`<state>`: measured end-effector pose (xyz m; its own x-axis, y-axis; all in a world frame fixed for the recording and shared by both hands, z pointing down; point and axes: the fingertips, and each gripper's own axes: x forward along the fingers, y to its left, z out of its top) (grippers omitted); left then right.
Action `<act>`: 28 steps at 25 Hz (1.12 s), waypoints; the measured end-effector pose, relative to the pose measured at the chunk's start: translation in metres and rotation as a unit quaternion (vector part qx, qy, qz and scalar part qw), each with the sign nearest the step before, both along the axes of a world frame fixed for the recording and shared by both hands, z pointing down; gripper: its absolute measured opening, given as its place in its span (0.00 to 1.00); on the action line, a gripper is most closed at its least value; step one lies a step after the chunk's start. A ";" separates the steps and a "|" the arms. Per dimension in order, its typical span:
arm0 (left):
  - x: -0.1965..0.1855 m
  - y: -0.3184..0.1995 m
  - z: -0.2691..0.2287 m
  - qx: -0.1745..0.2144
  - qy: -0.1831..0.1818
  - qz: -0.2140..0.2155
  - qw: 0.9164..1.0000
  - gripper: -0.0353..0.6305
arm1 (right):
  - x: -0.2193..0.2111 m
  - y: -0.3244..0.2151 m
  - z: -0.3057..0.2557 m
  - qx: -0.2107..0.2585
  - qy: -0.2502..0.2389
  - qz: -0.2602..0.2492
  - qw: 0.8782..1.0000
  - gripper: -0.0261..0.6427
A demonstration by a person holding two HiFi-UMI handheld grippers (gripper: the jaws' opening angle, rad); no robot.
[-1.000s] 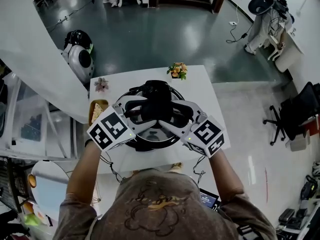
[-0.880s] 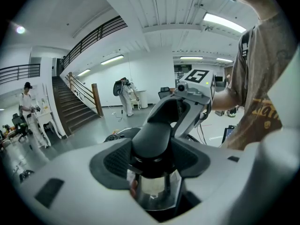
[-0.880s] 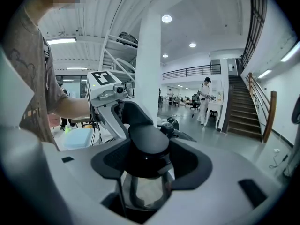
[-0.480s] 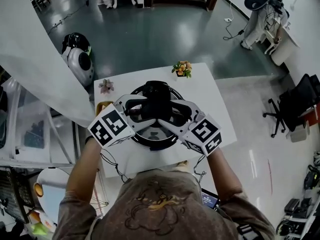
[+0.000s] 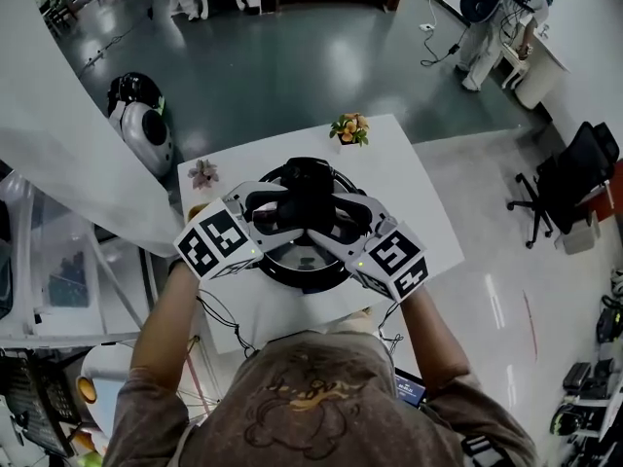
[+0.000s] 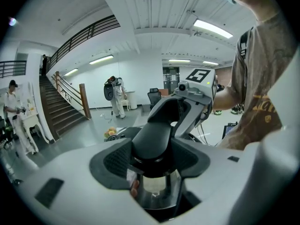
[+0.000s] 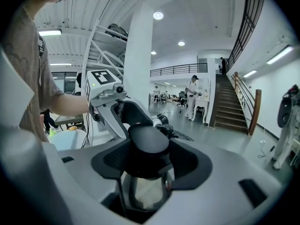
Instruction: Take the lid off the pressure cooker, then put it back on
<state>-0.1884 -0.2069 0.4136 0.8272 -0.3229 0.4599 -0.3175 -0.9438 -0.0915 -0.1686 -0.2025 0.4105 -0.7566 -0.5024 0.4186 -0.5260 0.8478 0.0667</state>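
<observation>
White counter [image 5: 421, 224]: a square top on a glossy grey floor [image 5: 292, 66], and it carries everything below.
Pressure cooker [image 5: 295, 279]: round and dark-rimmed, at the middle of the counter, directly in front of the person.
Lid [image 5: 304, 253]: shiny, and it lies over the cooker's mouth inside the dark rim. Whether it is fully seated or a little raised cannot be told.
Handle [image 5: 308, 195]: a long black bar across the top of the lid, running away from the person, caught between the 2 tools.
Left tongs [image 6: 153, 159]: closed on the handle from the person's left. The ribbed black pads press its sides, and the lid shows just under them.
Right tongs [image 7: 147, 159]: closed on the same handle from the opposite side, pads against it, facing the left tool.
Orange flowers [image 5: 348, 127]: a small bunch at the counter's far edge, apart from the cooker.
Pink flower [image 5: 202, 173]: at the far left corner of the counter, near the cooker's rim but not touching it.
</observation>
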 end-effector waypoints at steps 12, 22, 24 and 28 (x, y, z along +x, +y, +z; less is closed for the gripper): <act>0.005 -0.008 0.015 -0.010 0.000 0.026 1.000 0.45 | 0.005 -0.007 0.016 -0.020 0.002 0.037 0.999 0.43; 0.006 -0.009 0.017 -0.017 0.008 0.024 1.000 0.45 | 0.007 -0.008 0.019 -0.023 -0.007 0.023 0.999 0.42; 0.005 -0.009 0.017 -0.018 0.011 0.015 1.000 0.45 | 0.007 -0.009 0.019 -0.025 -0.008 0.018 1.000 0.42; 0.006 -0.010 0.018 -0.017 0.012 -0.001 1.000 0.46 | 0.007 -0.009 0.019 -0.026 -0.008 0.008 1.000 0.42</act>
<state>-0.1826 -0.2165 0.4312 0.8374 -0.3090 0.4508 -0.3210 -0.9457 -0.0517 -0.1612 -0.2118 0.4296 -0.7554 -0.4928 0.4319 -0.5404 0.8413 0.0149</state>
